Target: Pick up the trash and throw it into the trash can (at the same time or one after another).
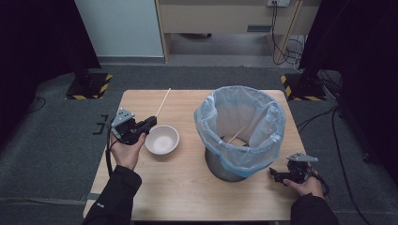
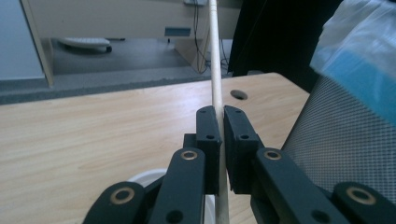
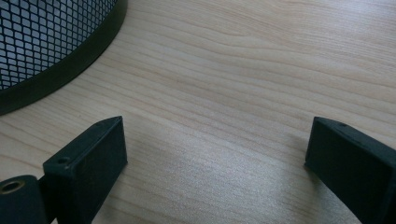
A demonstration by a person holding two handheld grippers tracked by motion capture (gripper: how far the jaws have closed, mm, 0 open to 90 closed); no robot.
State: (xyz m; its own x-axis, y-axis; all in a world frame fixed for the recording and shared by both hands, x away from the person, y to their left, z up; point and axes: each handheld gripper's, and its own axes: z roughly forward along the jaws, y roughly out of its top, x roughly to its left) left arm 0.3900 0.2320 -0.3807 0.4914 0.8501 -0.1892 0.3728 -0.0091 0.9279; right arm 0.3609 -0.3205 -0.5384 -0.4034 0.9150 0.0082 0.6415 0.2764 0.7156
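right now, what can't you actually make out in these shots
- Lower end of the wooden stick: left gripper view, cut off by the bottom edge behind the left gripper.
- Bottom of the bin: high view, hidden by its blue liner; one stick inside shows only in part.
- Bowl contents: high view, too small to tell.
- Right gripper: its open jaws are cut by the frame edges.
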